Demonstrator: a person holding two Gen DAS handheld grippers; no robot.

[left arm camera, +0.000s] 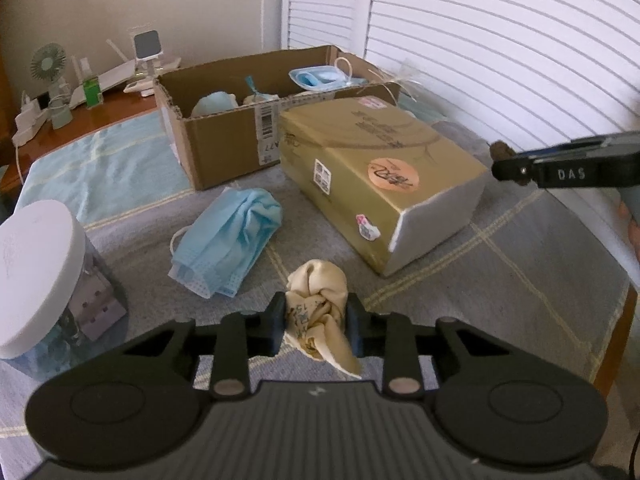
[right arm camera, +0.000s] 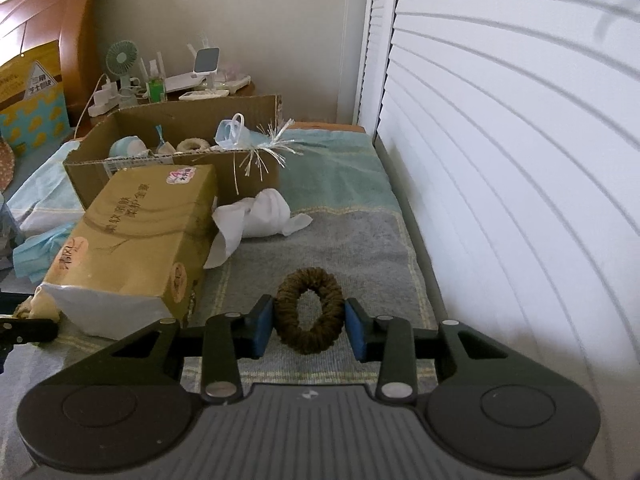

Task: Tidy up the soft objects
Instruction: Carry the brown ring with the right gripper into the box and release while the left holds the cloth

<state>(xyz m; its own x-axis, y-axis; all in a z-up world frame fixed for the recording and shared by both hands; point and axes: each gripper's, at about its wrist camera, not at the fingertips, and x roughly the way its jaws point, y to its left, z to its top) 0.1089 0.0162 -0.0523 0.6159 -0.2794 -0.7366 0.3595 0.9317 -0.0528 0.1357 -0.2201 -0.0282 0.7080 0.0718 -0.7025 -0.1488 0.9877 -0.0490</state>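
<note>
Left wrist view: left hand-held gripper (left arm camera: 316,322) closed on one knotted cream cloth (left arm camera: 320,312), pinched between both pads, just above the grey checked bed cover (left arm camera: 500,280). One crumpled blue face mask (left arm camera: 226,242) just ahead and left, lying on the cover. One gold tissue box (left arm camera: 384,184) ahead and right; one open cardboard box (left arm camera: 240,136) behind it, toward the far edge of the bed, holding pale blue soft items, count unclear. One white-lidded jar (left arm camera: 38,272) at the left edge. Right hand-held gripper (left arm camera: 516,164) visible at the right, well apart.

Right wrist view: right hand-held gripper (right arm camera: 309,322) narrowed on one dark brown hair tie (right arm camera: 309,312), blue pads (right arm camera: 262,328) pressing both sides of the ring, over the bed cover near the right edge. One white cloth (right arm camera: 260,220) lying further ahead, touching the gold tissue box. One mask draped over the cardboard box rim.
</note>
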